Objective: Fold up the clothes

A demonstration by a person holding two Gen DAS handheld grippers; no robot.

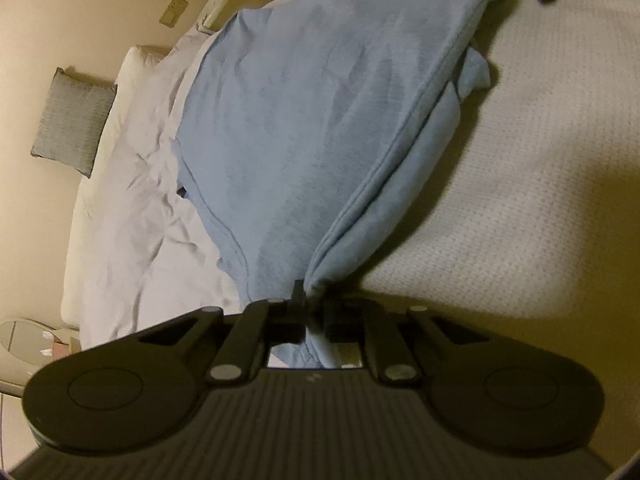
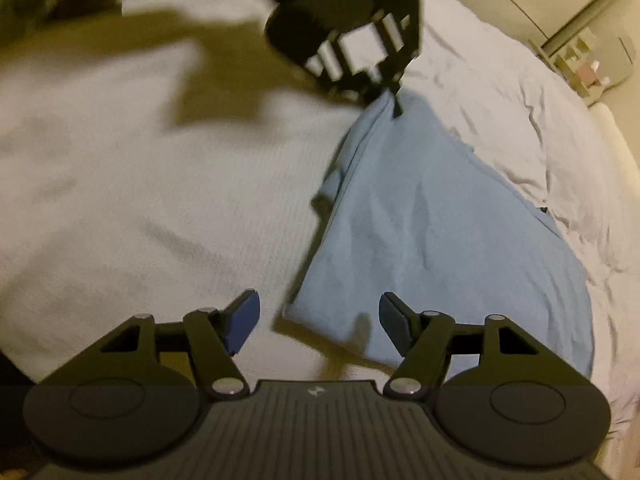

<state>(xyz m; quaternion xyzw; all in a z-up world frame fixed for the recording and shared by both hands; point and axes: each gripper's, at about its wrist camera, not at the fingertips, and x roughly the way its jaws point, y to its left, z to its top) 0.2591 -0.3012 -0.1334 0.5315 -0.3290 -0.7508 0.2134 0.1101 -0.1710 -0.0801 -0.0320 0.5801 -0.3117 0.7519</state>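
Garment: light blue cloth (image 1: pixel 304 120) lies on the bed (image 1: pixel 540 160), doubled over itself, its layered edge running along the side toward the white knitted cover, its far side resting on the rumpled grey sheet (image 1: pixel 132 184).
Left tongs (image 1: pixel 306 300): closed tight on one bunched corner of the blue cloth, lifting that corner slightly off the bed; the pinch gathers both layers, which I judge keeps the fold from slipping apart.
Right tongs (image 2: pixel 318 322): spread wide with nothing between the pads, hovering just above the opposite corner of the cloth, which lies flat on the bed.
Why so held: one end is pinned taut while the other is free, so the long edge stays straight.
Stage: this fits either a corner just let go or one about to be taken; the views do not settle which.
Surroundings: grey pillow (image 1: pixel 72 120) lies well apart, by the wall.
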